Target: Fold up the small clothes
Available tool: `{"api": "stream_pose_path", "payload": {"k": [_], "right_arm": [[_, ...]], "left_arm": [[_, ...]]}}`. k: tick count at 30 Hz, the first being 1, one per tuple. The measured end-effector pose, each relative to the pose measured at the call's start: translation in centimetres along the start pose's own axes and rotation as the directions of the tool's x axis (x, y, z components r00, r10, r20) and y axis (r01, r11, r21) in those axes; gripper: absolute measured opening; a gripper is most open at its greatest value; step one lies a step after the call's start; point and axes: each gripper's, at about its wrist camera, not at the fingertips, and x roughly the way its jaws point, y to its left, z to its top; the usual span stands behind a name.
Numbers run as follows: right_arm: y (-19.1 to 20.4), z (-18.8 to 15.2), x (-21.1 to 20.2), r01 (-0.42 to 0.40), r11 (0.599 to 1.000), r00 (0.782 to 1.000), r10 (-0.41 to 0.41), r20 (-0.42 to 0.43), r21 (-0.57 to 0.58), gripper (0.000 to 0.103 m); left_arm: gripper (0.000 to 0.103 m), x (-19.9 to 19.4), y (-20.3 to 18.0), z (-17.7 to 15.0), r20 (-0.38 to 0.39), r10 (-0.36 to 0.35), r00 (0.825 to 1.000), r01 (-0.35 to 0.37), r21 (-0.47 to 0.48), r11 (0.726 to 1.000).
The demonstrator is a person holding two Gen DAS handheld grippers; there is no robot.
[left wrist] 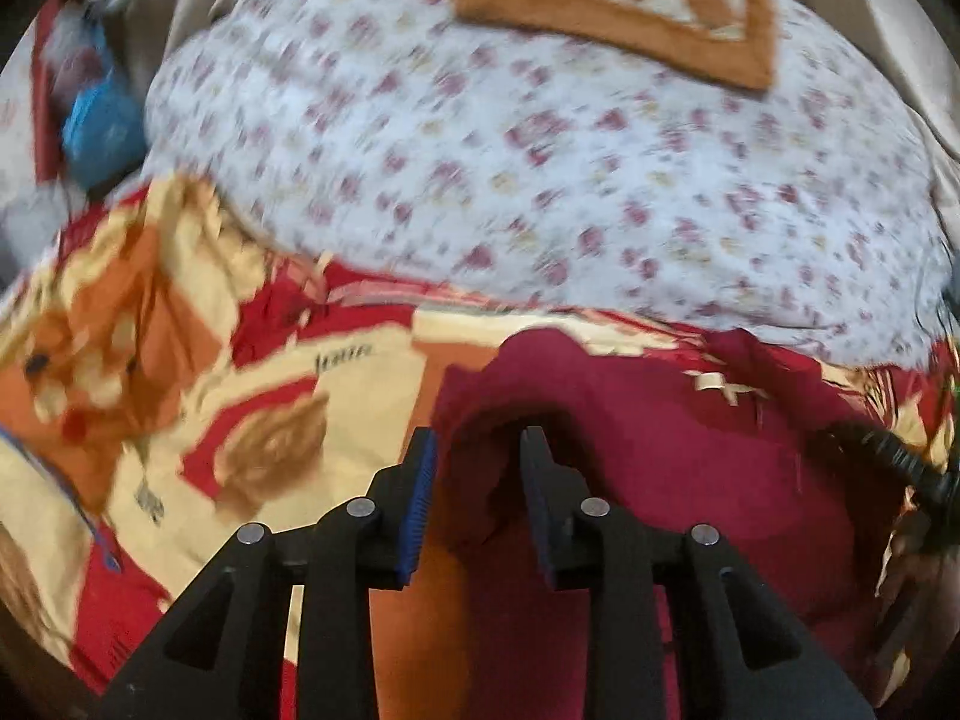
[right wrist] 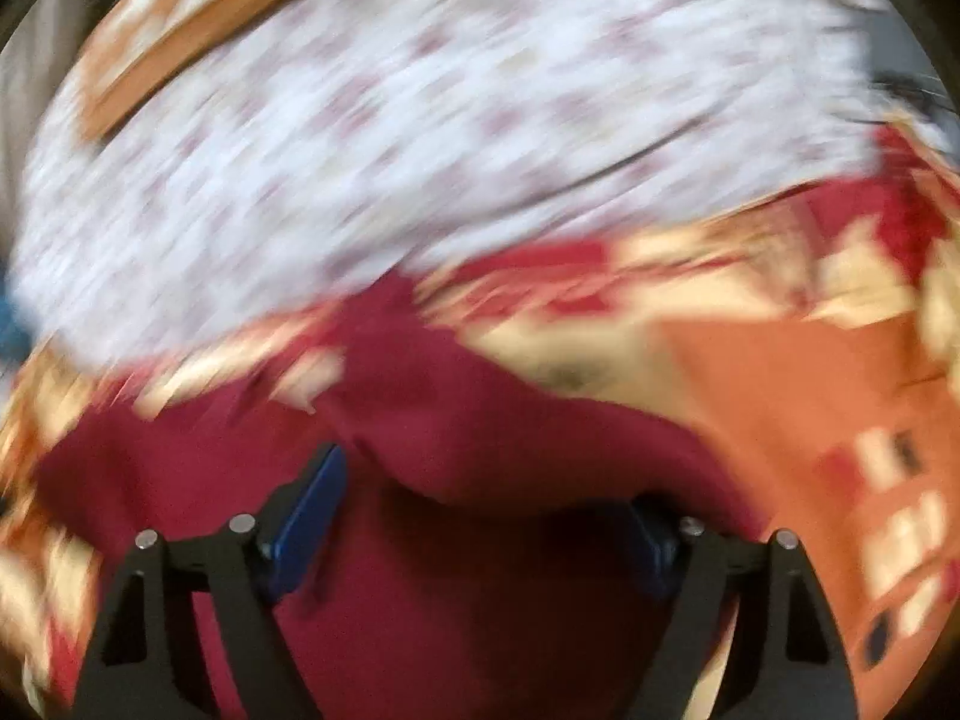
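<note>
A small dark-red soft cloth garment [left wrist: 690, 456] is seen lying rumpled on a red, cream and orange printed bedsheet [left wrist: 180, 360]; it is judged light, limp and non-slippery; a hem corner is best pinched; the left gripper [left wrist: 480, 450] is parted around a raised fold; the right gripper [right wrist: 486, 498] is spread wide over it.

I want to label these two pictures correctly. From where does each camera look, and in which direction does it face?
Left wrist view: sits on the left gripper, faces forward and down along its parted fingers at the dark red garment on the red and cream bedspread; a black cable shows at right.
Right wrist view: sits on the right gripper, faces forward and down; its wide-apart fingers are partly draped by the garment; heavily blurred.
Shared: garment, bedspread, white floral sheet, brown checked cloth.
</note>
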Motion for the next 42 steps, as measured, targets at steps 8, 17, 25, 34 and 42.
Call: {"api": "stream_pose_path", "payload": {"k": [8,17,25,34,42], "right_arm": [[-10.5,2.7,-1.4,0.185,0.949,0.981,-0.195,0.013,0.254,0.085],[4.8,-1.3,-1.3,-0.328,0.943,0.918,0.302,-0.259,-0.062,0.086],[8.5,-3.0,2.0,-0.234,0.952,0.945,0.174,-0.278,-0.196,0.006],[1.7,0.8,-1.6,-0.085,0.987,0.990,0.069,-0.121,-0.133,0.006],[-0.3,-0.2,0.7,-0.071,0.993,0.982,0.052,-0.183,-0.095,0.006]], "left_arm": [[0.019,2.8,2.5,-2.1,-0.040,-0.005,0.999,0.001,-0.104,0.995],[0.019,3.3,2.2,-2.5,-0.037,0.022,0.999,-0.025,-0.073,0.997],[0.019,3.5,2.3,-3.1,-0.055,0.028,0.998,-0.031,-0.046,0.998],[0.019,2.3,3.0,-3.0,-0.085,-0.077,0.993,0.067,-0.118,0.991],[0.019,2.1,2.3,-1.7,-0.078,-0.100,0.992,0.088,-0.151,0.985]]}}
